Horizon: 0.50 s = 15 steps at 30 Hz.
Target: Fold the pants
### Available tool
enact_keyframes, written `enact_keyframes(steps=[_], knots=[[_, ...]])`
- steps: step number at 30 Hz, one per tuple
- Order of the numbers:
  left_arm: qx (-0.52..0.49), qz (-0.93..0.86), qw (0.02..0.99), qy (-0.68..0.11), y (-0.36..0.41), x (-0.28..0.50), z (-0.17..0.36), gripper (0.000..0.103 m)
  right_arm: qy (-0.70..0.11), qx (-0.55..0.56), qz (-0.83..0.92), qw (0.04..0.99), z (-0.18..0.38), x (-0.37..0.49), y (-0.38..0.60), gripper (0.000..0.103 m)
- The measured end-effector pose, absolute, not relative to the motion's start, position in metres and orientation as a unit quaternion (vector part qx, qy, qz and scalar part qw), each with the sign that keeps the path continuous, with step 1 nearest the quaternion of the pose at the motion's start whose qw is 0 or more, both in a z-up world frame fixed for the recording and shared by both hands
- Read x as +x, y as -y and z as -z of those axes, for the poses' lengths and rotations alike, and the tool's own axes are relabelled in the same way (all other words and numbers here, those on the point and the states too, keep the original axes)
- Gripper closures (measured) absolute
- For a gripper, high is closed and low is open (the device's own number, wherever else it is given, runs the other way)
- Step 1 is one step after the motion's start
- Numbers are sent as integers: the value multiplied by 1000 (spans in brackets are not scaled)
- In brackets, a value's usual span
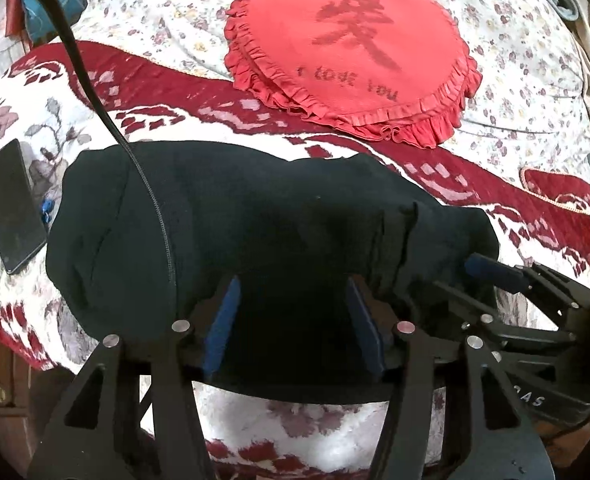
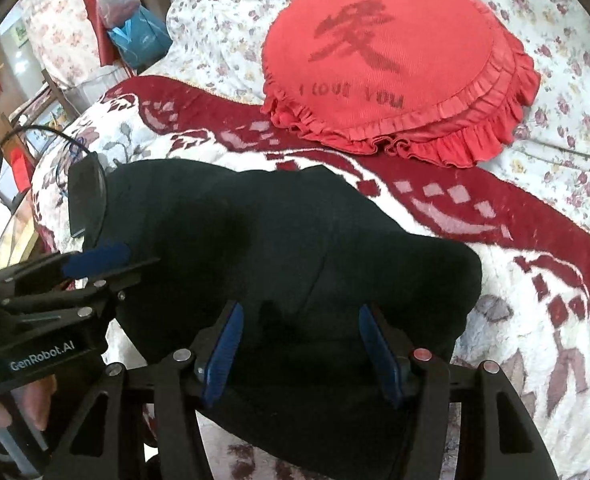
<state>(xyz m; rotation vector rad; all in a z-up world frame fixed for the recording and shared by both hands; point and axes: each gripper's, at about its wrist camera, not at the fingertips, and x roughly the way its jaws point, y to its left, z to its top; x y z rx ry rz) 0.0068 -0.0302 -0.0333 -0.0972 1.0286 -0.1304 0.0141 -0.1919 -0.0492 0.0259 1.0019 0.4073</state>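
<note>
The black pants (image 1: 231, 216) lie folded in a compact bundle on the red and white blanket (image 1: 255, 428); they also show in the right wrist view (image 2: 295, 248). My left gripper (image 1: 293, 292) is open, its blue pads spread over the near edge of the pants. My right gripper (image 2: 299, 320) is open too, its pads spread over the near right part of the bundle. Each gripper shows in the other's view: the right one (image 1: 495, 268) at the bundle's right end, the left one (image 2: 95, 260) at its left.
A red heart-shaped cushion (image 1: 355, 52) lies behind the pants on the floral sheet (image 1: 535, 80). A black phone (image 1: 11, 208) lies on the blanket left of the pants. A black cable (image 1: 95, 92) hangs across the bundle's left part. Bags (image 2: 135, 32) stand beyond the bed.
</note>
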Motion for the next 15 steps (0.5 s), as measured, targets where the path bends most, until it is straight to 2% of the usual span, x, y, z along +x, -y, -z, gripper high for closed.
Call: enact_keyframes(steps=[15], knots=[[-85, 42, 858, -504, -5, 1, 40, 48, -497, 5, -182, 849, 66, 22, 181, 44]])
